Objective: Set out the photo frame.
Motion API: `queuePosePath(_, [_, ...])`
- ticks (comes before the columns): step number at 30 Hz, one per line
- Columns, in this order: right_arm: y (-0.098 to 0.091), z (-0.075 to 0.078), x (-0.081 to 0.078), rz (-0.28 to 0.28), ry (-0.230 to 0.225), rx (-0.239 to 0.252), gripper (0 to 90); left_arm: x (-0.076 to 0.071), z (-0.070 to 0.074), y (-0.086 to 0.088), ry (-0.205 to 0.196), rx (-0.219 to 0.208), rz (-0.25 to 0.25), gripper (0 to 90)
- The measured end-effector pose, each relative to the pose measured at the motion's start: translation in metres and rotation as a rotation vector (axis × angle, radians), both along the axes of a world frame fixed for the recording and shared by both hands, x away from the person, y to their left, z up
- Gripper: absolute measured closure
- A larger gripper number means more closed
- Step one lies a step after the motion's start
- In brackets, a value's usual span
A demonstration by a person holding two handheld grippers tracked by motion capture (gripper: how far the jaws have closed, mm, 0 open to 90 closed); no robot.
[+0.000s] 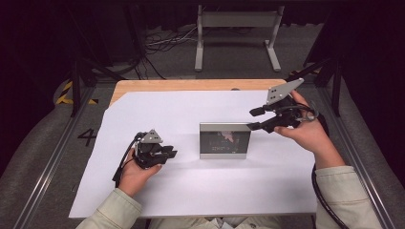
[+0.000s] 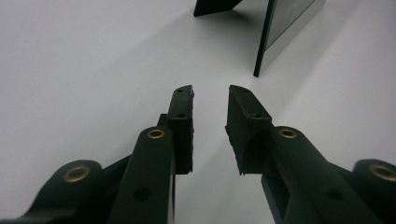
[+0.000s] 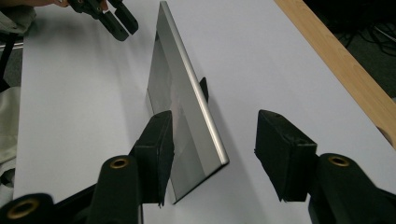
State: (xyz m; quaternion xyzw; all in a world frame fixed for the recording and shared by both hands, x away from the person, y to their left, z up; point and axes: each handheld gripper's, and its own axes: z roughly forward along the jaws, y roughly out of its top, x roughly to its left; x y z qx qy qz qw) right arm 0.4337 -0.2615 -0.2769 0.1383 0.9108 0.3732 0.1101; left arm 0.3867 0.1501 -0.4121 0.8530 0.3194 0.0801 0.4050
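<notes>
A silver-framed picture frame stands upright on the white sheet at mid-table, glass face toward the person. A black prop holds it up from behind. My right gripper hovers at the frame's upper right corner with its jaws wide apart. In the right gripper view the frame's near edge lies between the jaws, with a clear gap on the far side. My left gripper rests low on the sheet left of the frame, open, with nothing between its jaws. It points toward the frame's side edge.
The white sheet covers most of the wooden table, whose bare edge shows at the back. Beyond it on the floor stand a grey metal stand and loose cables. Metal rails run along both sides.
</notes>
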Motion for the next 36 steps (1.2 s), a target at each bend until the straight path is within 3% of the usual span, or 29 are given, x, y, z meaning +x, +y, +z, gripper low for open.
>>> queuePosePath(9, [-0.040,-0.006,-0.017,-0.073,-0.010,0.038,44.5,-0.003,0.001,0.009,-0.016,-0.014,0.010,71.5])
queuePosePath(17, [-0.069,-0.028,-0.026,-0.143,-0.003,0.105,43.6,-0.002,0.003,0.015,-0.054,-0.030,0.025,71.1])
queuePosePath(25, [-0.080,-0.046,-0.029,-0.182,0.011,0.108,43.5,-0.001,0.003,0.018,-0.088,-0.009,0.030,70.5])
queuePosePath(33, [-0.086,-0.066,-0.030,-0.214,0.029,0.107,43.1,-0.001,0.004,0.020,-0.090,-0.025,0.034,68.0])
queuePosePath(36, [-0.087,-0.072,-0.031,-0.222,0.030,0.133,42.6,0.000,0.004,0.021,-0.092,-0.034,0.041,66.5])
